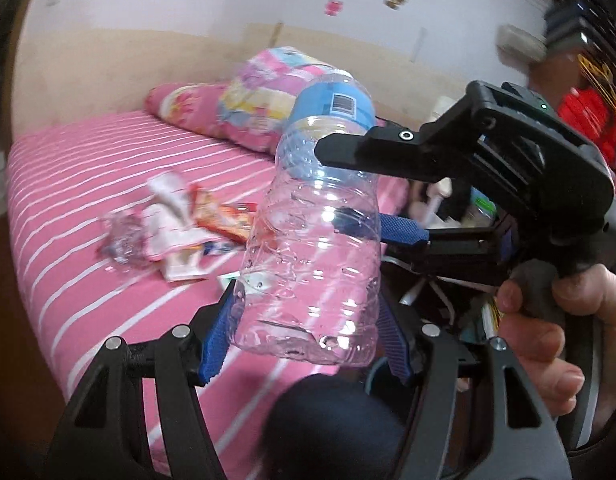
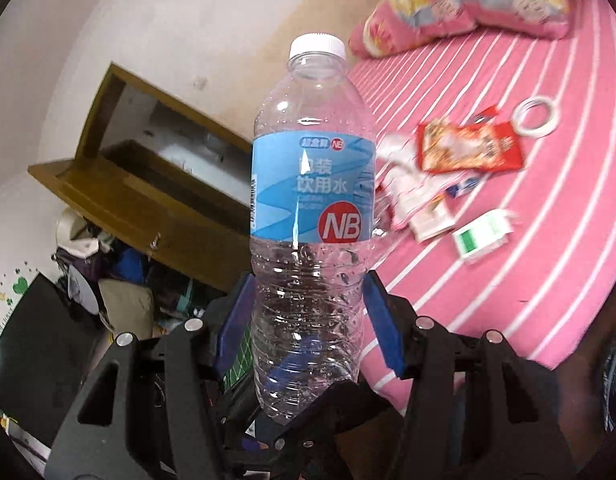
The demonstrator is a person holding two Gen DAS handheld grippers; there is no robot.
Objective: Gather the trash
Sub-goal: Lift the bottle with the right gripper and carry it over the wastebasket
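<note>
An empty clear plastic bottle [image 1: 316,236] with a blue label and white cap is held over the edge of a pink striped bed [image 1: 108,184]. My left gripper [image 1: 308,320] has its blue pads against the bottle's base on both sides. My right gripper [image 2: 308,312] is shut on the bottle's [image 2: 312,200] lower body; it comes in from the right in the left wrist view [image 1: 364,184]. Loose wrappers [image 1: 176,224] lie in a pile on the bed, among them a red snack packet [image 2: 468,144] and a green and white box [image 2: 482,236].
A ring of tape [image 2: 534,116] lies on the bed beyond the wrappers. Pink patterned pillows [image 1: 244,108] lie at the head of the bed. A wooden cabinet [image 2: 148,184] and cluttered items [image 2: 108,272] stand beside the bed. A dark round object [image 1: 332,428] sits below the left gripper.
</note>
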